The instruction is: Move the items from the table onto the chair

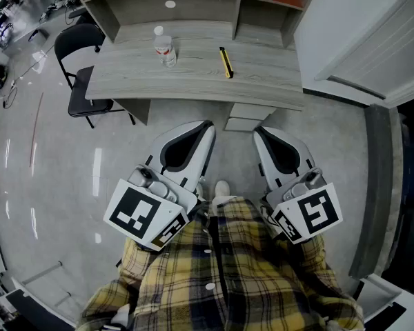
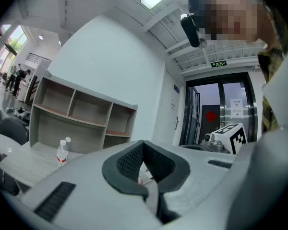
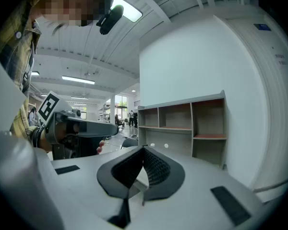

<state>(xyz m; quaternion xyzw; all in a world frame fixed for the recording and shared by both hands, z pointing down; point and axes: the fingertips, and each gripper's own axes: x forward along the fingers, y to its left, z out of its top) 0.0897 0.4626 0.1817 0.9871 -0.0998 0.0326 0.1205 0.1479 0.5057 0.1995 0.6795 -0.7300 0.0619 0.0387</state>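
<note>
The left gripper (image 1: 205, 127) and right gripper (image 1: 259, 132) are both clenched on nothing, well back from the worktop (image 1: 193, 81). A water bottle (image 1: 165, 49) stands near its rear edge. A yellow-and-black tool (image 1: 225, 62) lies beside the bottle, and a black chair (image 1: 79, 61) stands at the left end.

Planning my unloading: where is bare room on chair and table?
The chair seat looks bare, partly under the table edge. The table is free left of the bottle and right of the yellow tool; nowhere crowded.
</note>
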